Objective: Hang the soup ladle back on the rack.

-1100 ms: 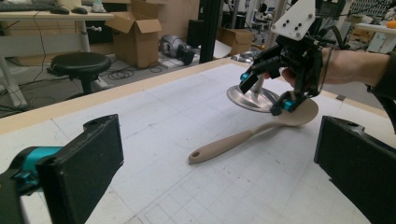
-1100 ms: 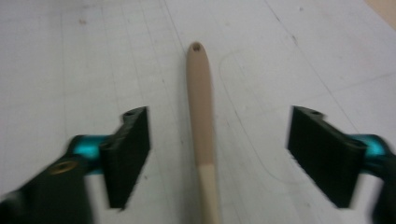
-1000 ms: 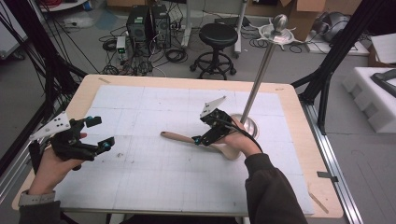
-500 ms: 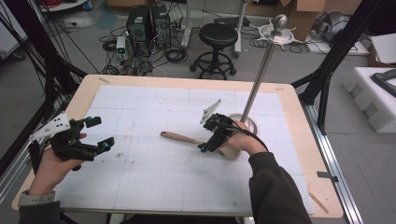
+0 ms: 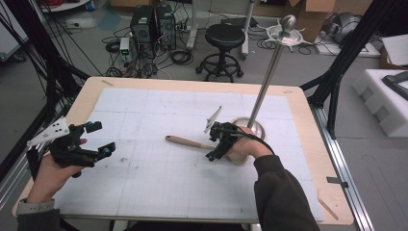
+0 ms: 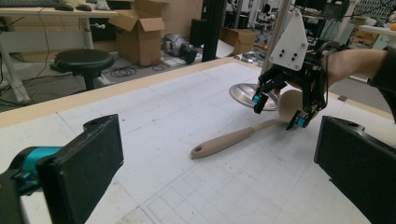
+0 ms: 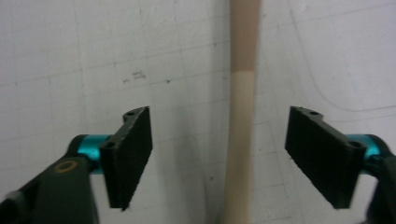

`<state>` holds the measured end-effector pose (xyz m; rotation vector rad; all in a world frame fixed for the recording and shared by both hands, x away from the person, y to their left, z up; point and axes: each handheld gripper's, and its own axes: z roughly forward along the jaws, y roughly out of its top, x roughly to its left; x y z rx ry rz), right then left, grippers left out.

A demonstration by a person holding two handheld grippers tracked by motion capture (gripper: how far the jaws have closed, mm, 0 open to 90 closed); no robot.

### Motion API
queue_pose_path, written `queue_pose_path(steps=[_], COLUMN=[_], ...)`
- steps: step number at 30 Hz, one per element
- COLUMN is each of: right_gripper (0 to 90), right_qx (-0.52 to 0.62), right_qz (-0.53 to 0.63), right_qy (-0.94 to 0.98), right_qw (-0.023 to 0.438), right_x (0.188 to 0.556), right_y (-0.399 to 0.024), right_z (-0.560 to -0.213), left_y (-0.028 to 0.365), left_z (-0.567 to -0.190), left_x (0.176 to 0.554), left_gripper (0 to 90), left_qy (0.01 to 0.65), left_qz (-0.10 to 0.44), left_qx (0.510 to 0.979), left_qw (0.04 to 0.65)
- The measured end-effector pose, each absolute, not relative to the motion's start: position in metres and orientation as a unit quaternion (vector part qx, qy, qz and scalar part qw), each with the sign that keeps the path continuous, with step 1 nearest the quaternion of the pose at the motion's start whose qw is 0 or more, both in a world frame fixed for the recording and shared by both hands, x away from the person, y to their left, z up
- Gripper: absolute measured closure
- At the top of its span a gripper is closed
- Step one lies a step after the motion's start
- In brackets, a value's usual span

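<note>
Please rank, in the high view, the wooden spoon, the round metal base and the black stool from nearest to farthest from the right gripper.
1. Wooden spoon, directly beneath the right gripper.
2. Round metal base, just behind it.
3. Black stool, on the floor beyond the table.

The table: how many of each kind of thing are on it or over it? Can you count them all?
Wooden ladle: 1
Metal stand with a round base: 1
Gripper: 2, the left gripper and the right gripper, each held in a hand
Total: 4
</note>
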<state>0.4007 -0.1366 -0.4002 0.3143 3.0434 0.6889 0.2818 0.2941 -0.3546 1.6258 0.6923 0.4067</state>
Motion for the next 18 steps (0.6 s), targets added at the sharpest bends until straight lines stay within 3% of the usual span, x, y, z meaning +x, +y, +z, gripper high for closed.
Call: queue_pose_path(steps=[6,18], right_gripper=[46.0,68.4], right_qx=[0.103,0.123], right_qz=[0.194,0.133], right_qy=[0.975,0.983], right_qw=[0.007,0.016], right_x=[0.4023,0.4010], right_y=[-0.1351,-0.1377], right_z=[-0.4035,-0.4089], left_y=[0.2956,0.2963], left_z=[-0.3549,-0.3553], left_x=[0.2809,0.2811], left_gripper=[1.8,1.7], left_qy=[0.302,0.304], left_qz=[0.177,0.178], left_qx=[0.706,0.705], left_qw=[0.616,0.616])
